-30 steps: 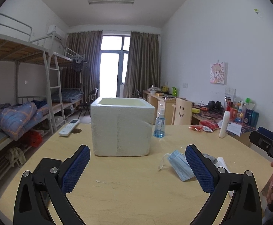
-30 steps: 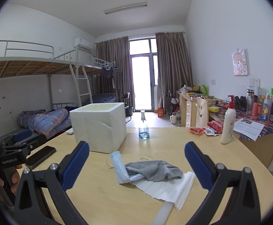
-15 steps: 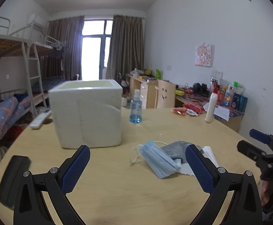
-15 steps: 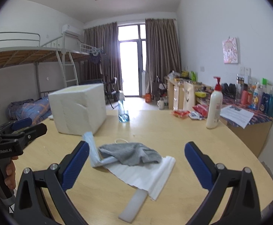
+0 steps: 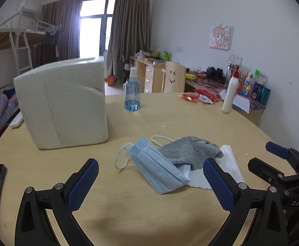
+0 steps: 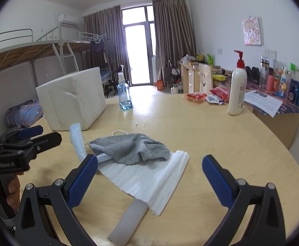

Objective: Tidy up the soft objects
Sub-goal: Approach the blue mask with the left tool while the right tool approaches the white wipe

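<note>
While both tools are held low above the round wooden worktop [image 5: 170, 123], their blue-padded fingers are spread wide with nothing between them. The left gripper [image 5: 149, 184] is levelled at the pile of soft things, with the blue face mask [image 5: 155, 170] lying just ahead of its gap. The right gripper [image 6: 149, 176] is pointed at the same pile from the other side, and the white foam sheet [image 6: 149, 180] is seen between its fingers [image 6: 81, 180]. A grey cloth [image 6: 129, 147] is draped over both mask and sheet. The white foam box [image 5: 63, 102] is stood on the worktop beyond the pile, to its left, well apart from it. A blue spray bottle [image 5: 132, 94] is placed just right of the box, and a white pump bottle [image 6: 236, 90] is set far right of the box, at the worktop's edge.
</note>
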The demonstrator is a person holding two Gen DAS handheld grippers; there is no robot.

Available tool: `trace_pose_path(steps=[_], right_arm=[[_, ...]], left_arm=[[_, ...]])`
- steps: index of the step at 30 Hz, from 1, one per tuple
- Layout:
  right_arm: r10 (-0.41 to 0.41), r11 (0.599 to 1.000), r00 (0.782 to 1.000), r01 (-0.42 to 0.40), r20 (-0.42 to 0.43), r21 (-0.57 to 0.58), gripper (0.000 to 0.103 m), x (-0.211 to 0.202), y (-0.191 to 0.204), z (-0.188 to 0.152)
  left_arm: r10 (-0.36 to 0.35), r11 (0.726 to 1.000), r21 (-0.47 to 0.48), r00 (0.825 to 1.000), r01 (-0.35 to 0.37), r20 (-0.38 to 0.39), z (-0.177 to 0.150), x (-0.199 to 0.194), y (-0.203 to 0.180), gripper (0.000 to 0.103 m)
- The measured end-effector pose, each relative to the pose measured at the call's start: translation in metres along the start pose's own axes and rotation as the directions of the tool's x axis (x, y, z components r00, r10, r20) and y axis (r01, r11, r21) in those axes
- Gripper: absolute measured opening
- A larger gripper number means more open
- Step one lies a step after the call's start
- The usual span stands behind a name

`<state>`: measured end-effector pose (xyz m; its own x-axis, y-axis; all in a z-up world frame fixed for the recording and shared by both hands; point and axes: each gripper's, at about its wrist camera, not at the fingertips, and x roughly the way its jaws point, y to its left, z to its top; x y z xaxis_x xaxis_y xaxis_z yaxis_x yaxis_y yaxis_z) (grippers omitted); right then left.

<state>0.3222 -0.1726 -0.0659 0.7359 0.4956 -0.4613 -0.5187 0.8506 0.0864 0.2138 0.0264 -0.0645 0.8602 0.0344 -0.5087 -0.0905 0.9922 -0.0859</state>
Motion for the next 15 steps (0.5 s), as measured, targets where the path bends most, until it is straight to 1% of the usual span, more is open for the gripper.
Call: trace_pose_path(steps=[5, 9, 12, 14, 15], right_arm=[[-0.012, 1.000, 0.999, 0.012, -0.048, 0.011, 0.103, 0.012, -0.009, 0.000], [0.006, 1.000, 0.997, -0.005, -0.082, 0.008, 0.103, 0.019, -0.009, -0.002], [0.022, 1.000, 0.995, -0.021, -0.099, 0.012, 0.103, 0.024, -0.010, -0.002], [0.029, 1.000, 0.993, -0.028, -0.115, 0.015, 0.103, 0.028, -0.012, -0.003], [0.034, 0.999, 0.991, -0.033, -0.126, 0.016, 0.103, 0.031, -0.013, -0.004]], left_arm=[[0.011, 1.000, -0.016, 0.998, -0.012, -0.061, 0.001, 0.020, 0.001, 0.102], [0.005, 0.999, -0.036, 0.994, -0.009, -0.109, 0.000, 0.033, 0.001, 0.102], [0.027, 0.999, -0.022, 0.991, -0.030, -0.133, 0.000, 0.039, -0.001, 0.102], [0.044, 0.999, -0.016, 0.989, -0.047, -0.144, 0.000, 0.044, -0.002, 0.100], [0.050, 0.998, -0.016, 0.987, -0.053, -0.155, 0.000, 0.047, -0.002, 0.097]])
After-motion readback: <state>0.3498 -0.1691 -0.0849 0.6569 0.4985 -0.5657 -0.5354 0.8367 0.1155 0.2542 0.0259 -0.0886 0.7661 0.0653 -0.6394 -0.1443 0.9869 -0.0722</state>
